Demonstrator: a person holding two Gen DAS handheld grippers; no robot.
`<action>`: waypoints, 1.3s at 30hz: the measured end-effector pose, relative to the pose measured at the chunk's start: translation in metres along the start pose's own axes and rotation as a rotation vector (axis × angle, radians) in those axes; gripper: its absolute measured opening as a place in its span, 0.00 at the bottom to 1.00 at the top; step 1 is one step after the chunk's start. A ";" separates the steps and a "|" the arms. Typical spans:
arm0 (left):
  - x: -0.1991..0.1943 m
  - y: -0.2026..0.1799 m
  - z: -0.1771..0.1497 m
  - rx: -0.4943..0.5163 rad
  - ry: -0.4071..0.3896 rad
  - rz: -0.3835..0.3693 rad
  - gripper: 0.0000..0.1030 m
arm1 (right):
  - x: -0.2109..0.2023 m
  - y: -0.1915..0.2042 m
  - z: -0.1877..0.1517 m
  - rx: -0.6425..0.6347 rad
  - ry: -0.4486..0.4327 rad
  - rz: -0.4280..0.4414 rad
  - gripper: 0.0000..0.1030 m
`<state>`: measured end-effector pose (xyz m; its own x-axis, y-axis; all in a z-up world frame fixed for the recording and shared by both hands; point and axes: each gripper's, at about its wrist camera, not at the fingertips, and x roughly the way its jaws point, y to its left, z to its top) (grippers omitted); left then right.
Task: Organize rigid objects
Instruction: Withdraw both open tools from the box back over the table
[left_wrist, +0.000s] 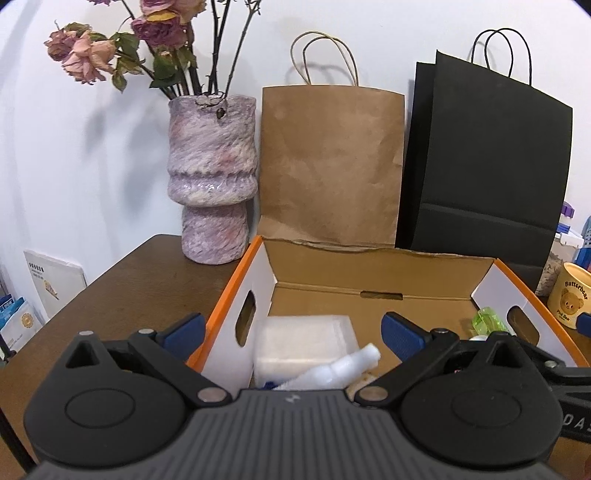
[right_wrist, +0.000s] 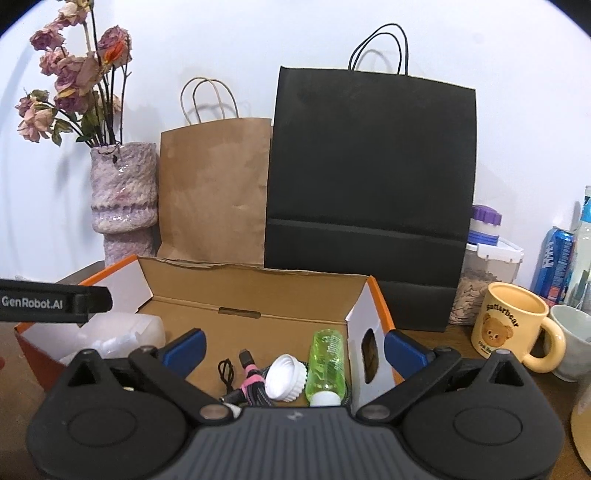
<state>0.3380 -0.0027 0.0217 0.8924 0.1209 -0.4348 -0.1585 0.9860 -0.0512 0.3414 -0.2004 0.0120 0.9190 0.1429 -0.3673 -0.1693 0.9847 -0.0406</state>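
An open cardboard box with orange rim (left_wrist: 373, 286) (right_wrist: 258, 295) stands on the brown table. It holds a white plastic container (left_wrist: 306, 341) (right_wrist: 122, 330), a white spray bottle (left_wrist: 340, 369), a green bottle (right_wrist: 327, 360) (left_wrist: 489, 321), a white ribbed cap (right_wrist: 286, 376) and a pink-and-black cable bundle (right_wrist: 249, 384). My left gripper (left_wrist: 295, 334) is open and empty, its jaws straddling the box's left wall. My right gripper (right_wrist: 295, 349) is open and empty, its jaws straddling the box's right wall above the items.
A purple vase of dried roses (left_wrist: 212, 177) (right_wrist: 123, 199), a brown paper bag (left_wrist: 330, 166) (right_wrist: 216, 192) and a black paper bag (left_wrist: 484, 162) (right_wrist: 369, 184) stand behind the box. A yellow bear mug (right_wrist: 511, 328) (left_wrist: 569, 299), a white cup (right_wrist: 574, 343), cans and a jar (right_wrist: 484, 266) stand right.
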 end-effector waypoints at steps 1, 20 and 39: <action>-0.003 0.001 -0.001 0.000 0.000 0.000 1.00 | -0.003 -0.001 -0.001 -0.001 -0.001 -0.001 1.00; -0.060 0.010 -0.036 0.016 0.013 -0.017 1.00 | -0.071 0.003 -0.032 -0.025 0.020 0.007 1.00; -0.100 0.015 -0.076 0.048 0.089 -0.045 1.00 | -0.117 0.007 -0.065 -0.033 0.103 0.002 1.00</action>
<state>0.2142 -0.0090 -0.0038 0.8568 0.0680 -0.5111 -0.0967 0.9949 -0.0298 0.2096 -0.2162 -0.0062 0.8776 0.1326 -0.4606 -0.1846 0.9804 -0.0694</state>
